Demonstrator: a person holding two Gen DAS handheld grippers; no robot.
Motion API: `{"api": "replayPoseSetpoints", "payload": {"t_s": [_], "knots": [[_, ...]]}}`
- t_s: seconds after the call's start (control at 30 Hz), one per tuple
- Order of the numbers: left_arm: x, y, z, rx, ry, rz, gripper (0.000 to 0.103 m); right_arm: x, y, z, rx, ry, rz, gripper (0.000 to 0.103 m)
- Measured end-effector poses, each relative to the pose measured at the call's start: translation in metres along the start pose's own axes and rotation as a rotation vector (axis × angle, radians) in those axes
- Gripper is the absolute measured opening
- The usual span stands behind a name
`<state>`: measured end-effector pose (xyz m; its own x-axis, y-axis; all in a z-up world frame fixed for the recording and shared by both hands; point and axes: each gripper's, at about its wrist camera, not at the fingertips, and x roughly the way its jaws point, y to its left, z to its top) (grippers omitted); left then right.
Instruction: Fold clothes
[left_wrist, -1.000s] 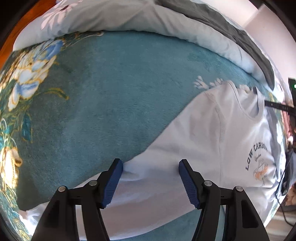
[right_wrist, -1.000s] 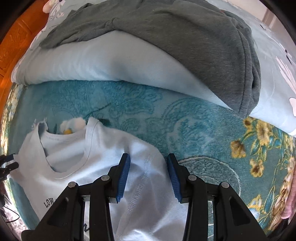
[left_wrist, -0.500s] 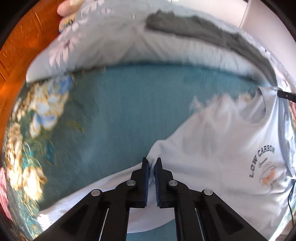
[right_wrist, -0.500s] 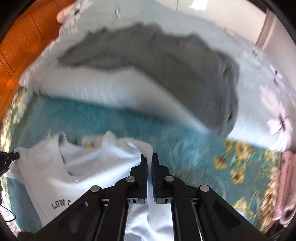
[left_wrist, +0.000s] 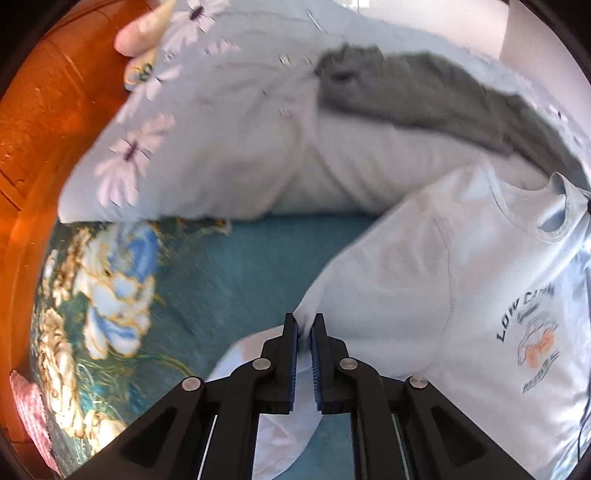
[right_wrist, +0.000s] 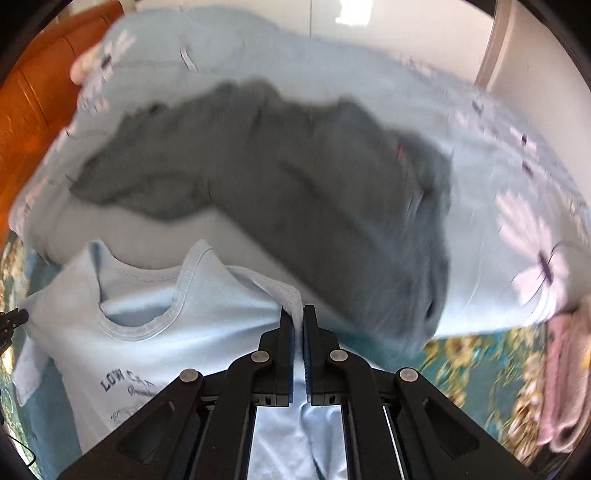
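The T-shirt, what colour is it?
Pale blue T-shirt, dark lettering; best in the left wrist view.

A T-shirt (left_wrist: 461, 295) lies on a bed blanket (left_wrist: 229, 280); behind the T-shirt a quilt (left_wrist: 229, 155) is piled along the bed, a sweater (right_wrist: 295, 192) draped on top of it; the left claw (left_wrist: 303, 332) and right claw (right_wrist: 298, 317) pinch the T-shirt's opposite edges.

Pale-blue printed tee (left_wrist: 461, 295), front up, sleeve & shoulder pinched, lifted off teal blanket (left_wrist: 240, 277).
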<state>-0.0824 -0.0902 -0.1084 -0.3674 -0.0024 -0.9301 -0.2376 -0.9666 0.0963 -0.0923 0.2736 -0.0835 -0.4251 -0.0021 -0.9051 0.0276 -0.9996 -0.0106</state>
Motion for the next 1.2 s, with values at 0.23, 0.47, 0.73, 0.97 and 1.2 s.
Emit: {"api": "replayPoseSetpoints", "payload": {"t_s": [0.23, 0.47, 0.73, 0.97, 1.2], "knots": [[-0.004, 0.007, -0.025, -0.103, 0.017, -0.157, 0.041, -0.001, -0.009, -0.013, 0.027, 0.003, 0.012, 0.025], [-0.046, 0.031, -0.084, -0.338, -0.043, -0.353, 0.059, -0.051, -0.045, -0.055, 0.162, -0.08, 0.159, 0.044], [-0.106, 0.035, -0.183, -0.509, -0.094, -0.442, 0.064, -0.069, -0.101, -0.217, 0.345, 0.096, 0.197, 0.044], [-0.139, 0.026, -0.225, -0.601, -0.094, -0.494, 0.066, -0.062, -0.124, -0.302, 0.566, 0.151, 0.271, 0.045], [-0.162, 0.01, -0.226, -0.588, -0.107, -0.505, 0.066, -0.071, -0.101, -0.293, 0.464, 0.125, 0.227, 0.005]]}}
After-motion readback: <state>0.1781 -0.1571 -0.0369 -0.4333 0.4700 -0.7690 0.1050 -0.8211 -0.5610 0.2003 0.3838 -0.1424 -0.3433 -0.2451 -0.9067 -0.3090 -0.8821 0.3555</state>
